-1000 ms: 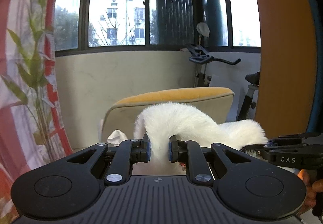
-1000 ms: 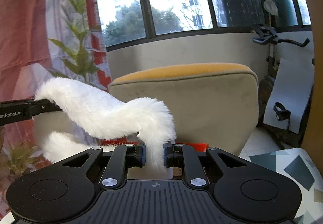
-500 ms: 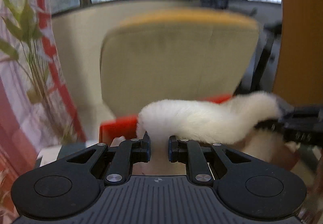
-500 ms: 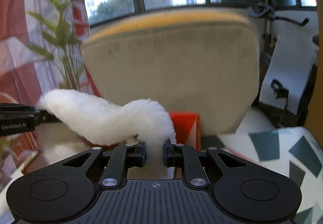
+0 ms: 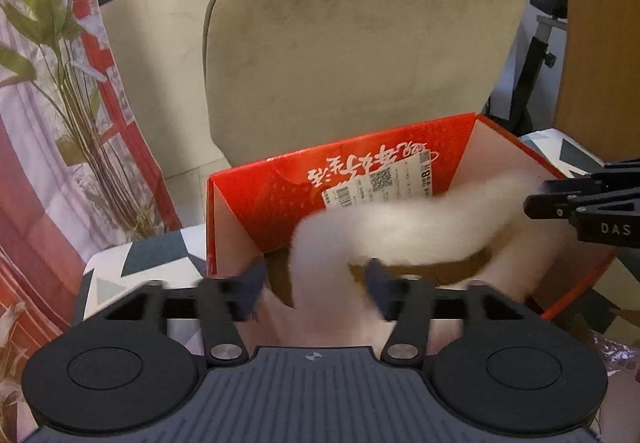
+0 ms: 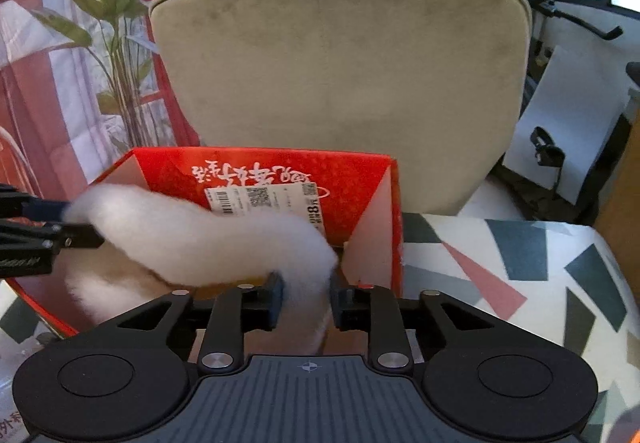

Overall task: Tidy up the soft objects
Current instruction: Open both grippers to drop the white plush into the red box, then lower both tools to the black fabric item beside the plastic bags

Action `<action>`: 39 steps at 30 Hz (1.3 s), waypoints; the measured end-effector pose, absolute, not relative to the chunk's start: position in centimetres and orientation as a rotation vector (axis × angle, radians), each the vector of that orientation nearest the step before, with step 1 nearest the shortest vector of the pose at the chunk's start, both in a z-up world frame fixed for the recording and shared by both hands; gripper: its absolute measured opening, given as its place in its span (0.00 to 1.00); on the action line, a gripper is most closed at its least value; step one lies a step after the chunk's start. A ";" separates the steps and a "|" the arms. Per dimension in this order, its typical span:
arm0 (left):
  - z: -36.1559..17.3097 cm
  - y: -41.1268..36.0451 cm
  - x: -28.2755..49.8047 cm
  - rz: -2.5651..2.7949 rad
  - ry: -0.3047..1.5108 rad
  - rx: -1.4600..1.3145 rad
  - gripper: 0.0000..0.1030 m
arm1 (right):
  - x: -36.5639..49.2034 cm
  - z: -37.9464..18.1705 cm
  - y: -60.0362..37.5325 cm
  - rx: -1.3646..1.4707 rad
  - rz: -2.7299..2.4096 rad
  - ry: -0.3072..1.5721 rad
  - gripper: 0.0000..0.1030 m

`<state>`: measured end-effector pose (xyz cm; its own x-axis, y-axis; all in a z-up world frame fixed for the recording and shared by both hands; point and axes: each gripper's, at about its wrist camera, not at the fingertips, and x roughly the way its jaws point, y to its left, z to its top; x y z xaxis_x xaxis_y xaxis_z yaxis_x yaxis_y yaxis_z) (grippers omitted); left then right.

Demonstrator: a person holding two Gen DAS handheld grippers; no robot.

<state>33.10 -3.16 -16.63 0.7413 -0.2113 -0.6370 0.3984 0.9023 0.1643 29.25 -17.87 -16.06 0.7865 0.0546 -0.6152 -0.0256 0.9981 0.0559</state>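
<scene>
The white fluffy piece (image 5: 404, 227) hangs over the open red box (image 6: 372, 203), its ends sagging inside. The left claw (image 5: 316, 283) is opening wide around one end; the right claw (image 6: 306, 297) is opening, fur between its pads. Best to let both ends drop inside the box walls, then lift clear.

White fluffy fur strip (image 6: 208, 235) sags in an arch over the open red box (image 6: 360, 179), its right end drooping near the box's right wall, left end blurred, lower loop already inside the box.
</scene>
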 end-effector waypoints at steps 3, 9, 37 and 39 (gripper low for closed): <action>-15.9 -3.3 32.3 -0.347 0.639 0.294 0.70 | 28.9 -15.7 -18.1 0.043 0.023 0.650 0.34; -14.6 -2.3 30.1 -0.354 0.610 0.203 0.89 | 26.9 -14.5 -18.8 0.101 0.048 0.592 0.72; -13.7 3.1 11.9 -0.283 0.470 0.009 1.00 | 7.7 -11.3 -16.4 0.191 0.022 0.255 1.00; -14.3 3.4 10.7 -0.290 0.479 0.003 1.00 | 6.2 -11.9 -16.4 0.203 0.035 0.251 1.00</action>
